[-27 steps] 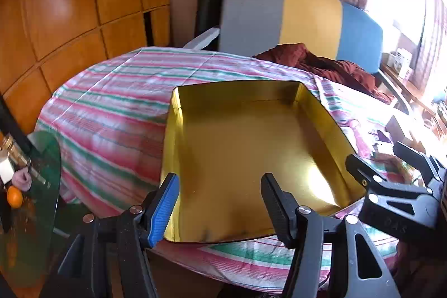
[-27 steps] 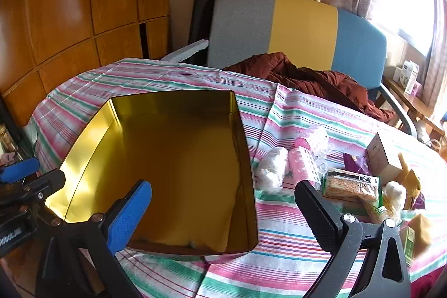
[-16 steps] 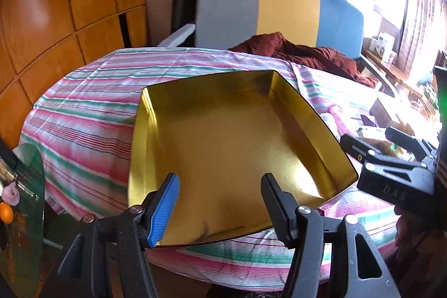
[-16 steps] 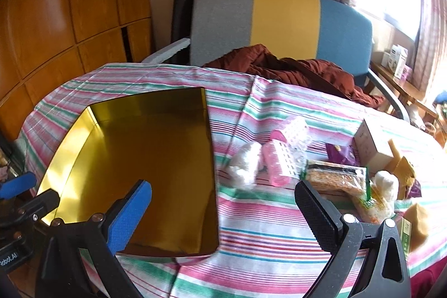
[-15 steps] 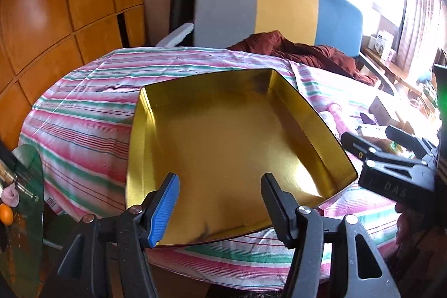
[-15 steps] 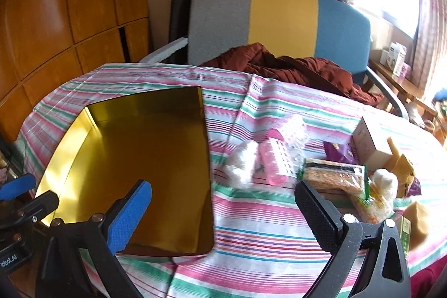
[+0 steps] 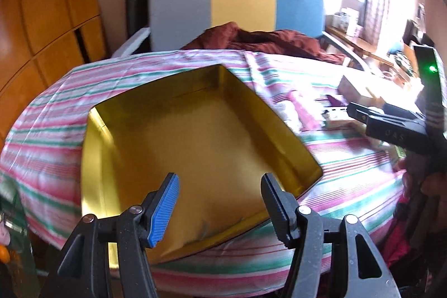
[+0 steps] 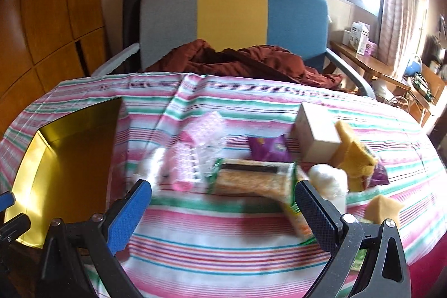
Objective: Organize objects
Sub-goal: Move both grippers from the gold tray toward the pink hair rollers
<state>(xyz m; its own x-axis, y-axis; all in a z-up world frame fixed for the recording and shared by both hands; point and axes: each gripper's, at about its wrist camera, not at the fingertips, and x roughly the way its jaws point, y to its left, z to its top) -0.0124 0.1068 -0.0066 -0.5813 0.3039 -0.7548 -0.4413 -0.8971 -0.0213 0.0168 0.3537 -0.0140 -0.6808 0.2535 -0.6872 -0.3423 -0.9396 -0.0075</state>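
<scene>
Holding: gold tray (image 7: 201,147) — shallow, rectangular, shiny inside, nothing in it; sits on the striped tablecloth (image 8: 229,231) at the left end of the table, its near corner at or just over the table's front edge.

Loose items, in a cluster to the right of the tray and apart from it:
- white puff (image 8: 151,164), nearest the tray
- pink roller pack (image 8: 192,158) in clear wrapping, just beside the puff
- cracker packet (image 8: 251,180), lying flat at the front of the cluster
- purple wrapper (image 8: 268,148) behind the packet
- small carton (image 8: 315,133), upright, at the back right
- yellow sponges (image 8: 354,155) leaning against the carton, another piece nearer the edge
- second white puff (image 8: 329,180) beside the sponges

Much of the cluster is blurred; finer labels cannot be read.

Tools: left gripper (image 7: 218,200), jaws spread, nothing between them, hovering over the tray's near rim. Right gripper (image 8: 223,211), jaws spread wide and empty, facing the cracker packet from the near side, above the cloth and not touching anything.

Background: tricolour chair (image 8: 234,16) with a dark red garment (image 8: 240,60) on the seat, behind the table.

Step in hand, as judged: the first pick — nothing is in the tray yet, and the right gripper lines up on the cluster. Next move likely calls for lowering onto the cracker packet, straddling its narrow width, closing without catching the roller pack or puff alongside, then carrying left into the tray
</scene>
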